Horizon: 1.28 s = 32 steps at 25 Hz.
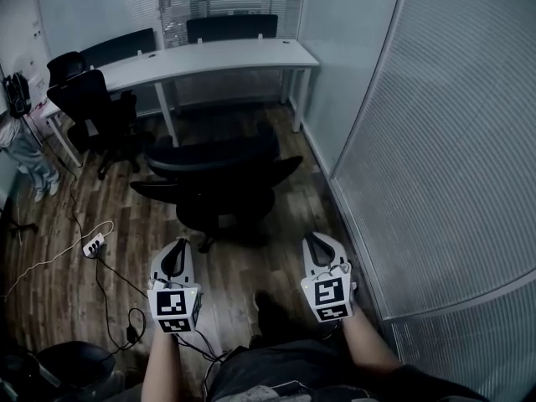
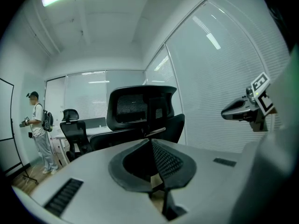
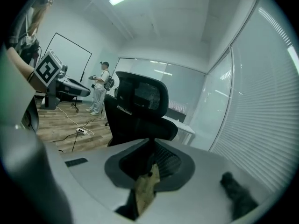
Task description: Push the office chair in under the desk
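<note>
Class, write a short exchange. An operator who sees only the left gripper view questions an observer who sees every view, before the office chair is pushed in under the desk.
Operator: Does either gripper touch the office chair?
Observer: No. The head view shows bare floor between it and both the left gripper and the right gripper.
Operator: Is there room under the desk?
Observer: Yes. The head view shows open floor under its span, straight beyond the chair.
</note>
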Each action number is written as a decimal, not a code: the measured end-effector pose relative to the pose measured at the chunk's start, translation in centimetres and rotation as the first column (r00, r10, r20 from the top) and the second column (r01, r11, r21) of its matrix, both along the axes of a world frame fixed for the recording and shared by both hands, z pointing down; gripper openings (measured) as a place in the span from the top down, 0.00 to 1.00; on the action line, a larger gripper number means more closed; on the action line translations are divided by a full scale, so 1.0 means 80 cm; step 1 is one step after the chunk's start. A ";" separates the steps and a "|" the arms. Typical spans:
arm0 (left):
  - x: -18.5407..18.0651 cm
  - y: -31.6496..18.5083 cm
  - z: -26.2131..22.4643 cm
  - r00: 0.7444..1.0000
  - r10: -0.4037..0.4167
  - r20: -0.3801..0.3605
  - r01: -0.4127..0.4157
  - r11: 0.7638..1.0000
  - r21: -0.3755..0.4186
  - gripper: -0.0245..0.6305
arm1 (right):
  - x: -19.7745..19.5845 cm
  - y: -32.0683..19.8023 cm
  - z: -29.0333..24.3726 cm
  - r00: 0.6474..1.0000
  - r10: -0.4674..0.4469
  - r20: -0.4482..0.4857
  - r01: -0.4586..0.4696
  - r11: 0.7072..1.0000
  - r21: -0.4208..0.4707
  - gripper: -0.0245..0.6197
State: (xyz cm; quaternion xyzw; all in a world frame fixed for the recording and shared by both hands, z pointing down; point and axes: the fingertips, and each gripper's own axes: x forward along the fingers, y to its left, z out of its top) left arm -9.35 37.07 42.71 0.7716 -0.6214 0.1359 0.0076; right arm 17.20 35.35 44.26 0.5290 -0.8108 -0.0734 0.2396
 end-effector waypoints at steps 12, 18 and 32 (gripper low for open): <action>-0.025 -0.094 0.030 0.970 0.006 0.243 0.014 0.997 -0.082 0.61 | -0.015 -0.122 0.022 0.981 -0.043 -0.190 0.039 0.999 -0.024 0.68; -0.049 -0.137 0.028 0.898 -0.006 0.440 0.029 0.998 -0.047 0.49 | -0.031 -0.167 0.023 0.956 -0.067 -0.287 0.075 0.997 0.014 0.58; -0.122 -0.229 0.053 0.584 -0.018 0.812 0.107 0.993 -0.054 0.47 | -0.077 -0.258 0.026 0.801 -0.081 -0.593 0.174 0.979 0.102 0.56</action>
